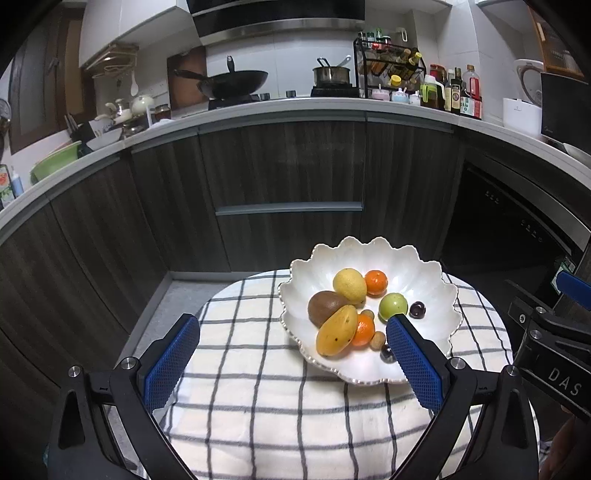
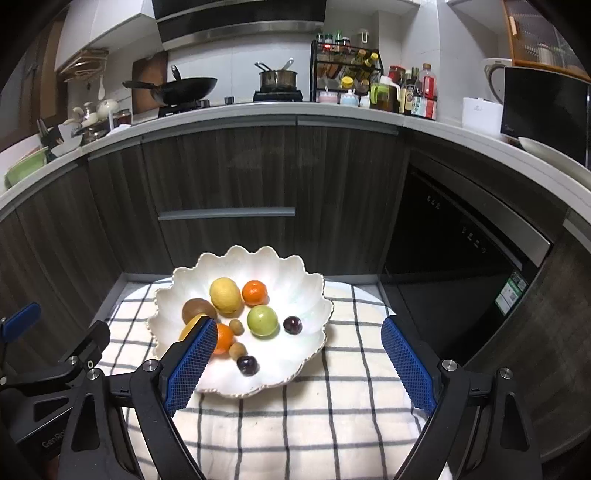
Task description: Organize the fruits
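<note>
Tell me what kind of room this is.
Most likely a home kitchen. A wok and a steel pot sit on a stove along the countertop, beside a rack of sauce bottles, with dark wood cabinets underneath. In front, a plate of fruit rests on a checked cloth.

A home kitchen is shown. A wok and a pot are set on a stove under a range hood, with sauce bottles along the pale countertop. Dark wood-grain cabinets and a built-in oven are fitted below.
</note>
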